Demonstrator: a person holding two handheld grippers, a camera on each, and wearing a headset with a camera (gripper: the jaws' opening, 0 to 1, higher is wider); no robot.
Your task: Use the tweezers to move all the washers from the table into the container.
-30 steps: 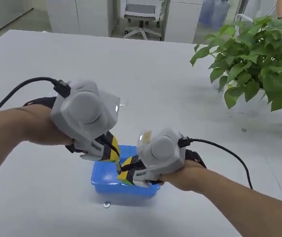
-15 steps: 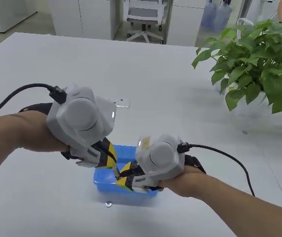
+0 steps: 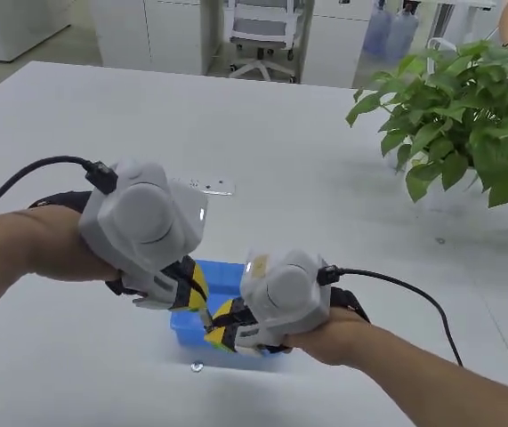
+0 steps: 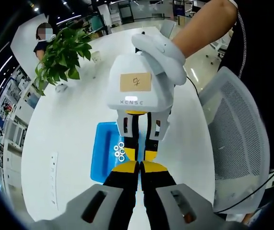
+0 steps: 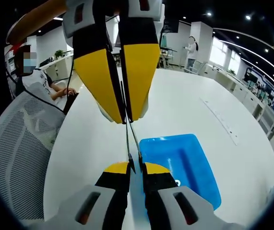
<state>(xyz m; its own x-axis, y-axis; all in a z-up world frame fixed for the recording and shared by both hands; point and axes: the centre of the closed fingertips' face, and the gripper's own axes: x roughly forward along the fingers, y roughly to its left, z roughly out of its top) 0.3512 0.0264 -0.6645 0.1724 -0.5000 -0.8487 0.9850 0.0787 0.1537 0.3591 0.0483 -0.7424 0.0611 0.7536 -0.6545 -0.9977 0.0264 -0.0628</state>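
Observation:
The blue container sits near the table's front edge, and several washers lie inside it. One washer rests on the table just in front of it. My left gripper and right gripper meet tip to tip over the container's front part. Thin metal tweezers run between them. The left gripper is shut on their joined end. The two tips lie between the nearly closed jaws of my right gripper.
A potted green plant stands at the back right. A white power strip lies beyond the container. An office chair stands past the far table edge, a mesh chair by the near edge. Cables trail from both grippers.
The view has tilted a little. Both grippers stay tip to tip over the container and have sunk slightly toward its front edge.

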